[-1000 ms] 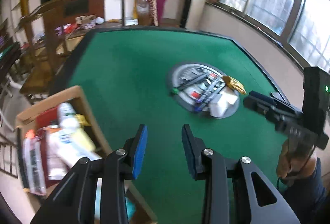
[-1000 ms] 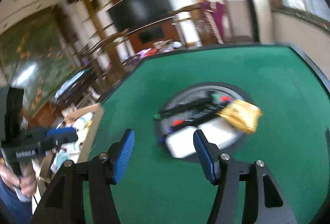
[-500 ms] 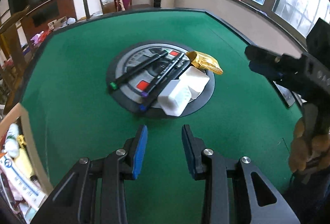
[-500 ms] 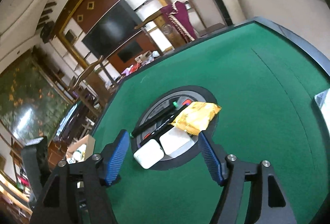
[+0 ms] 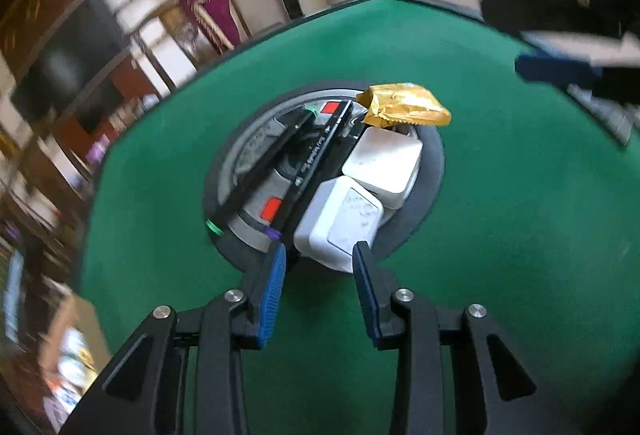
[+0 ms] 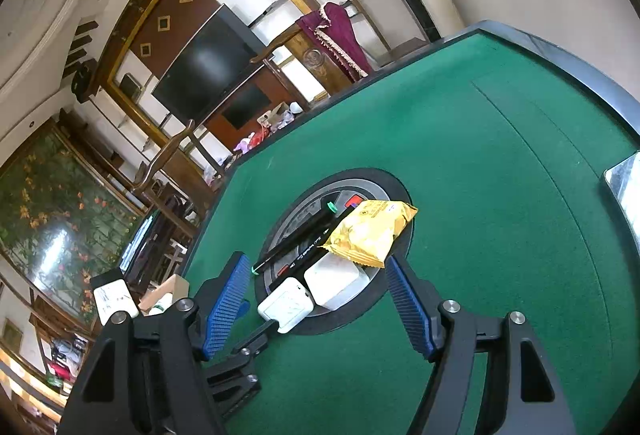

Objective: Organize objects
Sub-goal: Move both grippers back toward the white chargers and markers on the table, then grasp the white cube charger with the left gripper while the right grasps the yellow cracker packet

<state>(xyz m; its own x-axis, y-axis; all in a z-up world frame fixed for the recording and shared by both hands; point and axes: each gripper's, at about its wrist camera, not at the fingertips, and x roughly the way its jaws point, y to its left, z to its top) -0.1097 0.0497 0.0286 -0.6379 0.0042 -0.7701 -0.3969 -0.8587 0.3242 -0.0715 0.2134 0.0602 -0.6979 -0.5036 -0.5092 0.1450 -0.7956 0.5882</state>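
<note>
Heaped on a round dark disc [image 5: 434,163] in the middle of a green table [image 5: 520,235]: two white blocks, one yellow packet, two black markers. Nearest in the left wrist view, the near white block [image 5: 340,223], touching the far white block [image 5: 384,165] behind it. Resting partly on the far block and reaching over the rim of the disc, the yellow packet [image 5: 404,105], crumpled. Lying side by side just left of the blocks, the marker with a green ring [image 5: 260,171] and the marker with a purple end [image 5: 316,163], both slanted across the disc.

Just in front of the near block, the left gripper [image 5: 319,255], pointing down at it. Jaws narrow, with only green cloth and the edge of the disc between the blue pads; not pressing on the block. Cannot tell if the tips touch it.

Over the same pile from the other side, the right gripper [image 6: 316,263]. Jaws wide, just been opening, framing the blocks and the packet in its own view but gripping nothing. Seen also in the left wrist view, blurred, at the top right.

Beyond the table edge on the left, a cardboard box [image 6: 168,291] with packets inside. Farther back, a dark television [image 6: 208,63] on a wooden wall unit and a maroon cloth [image 6: 340,35] hung over a chair.
</note>
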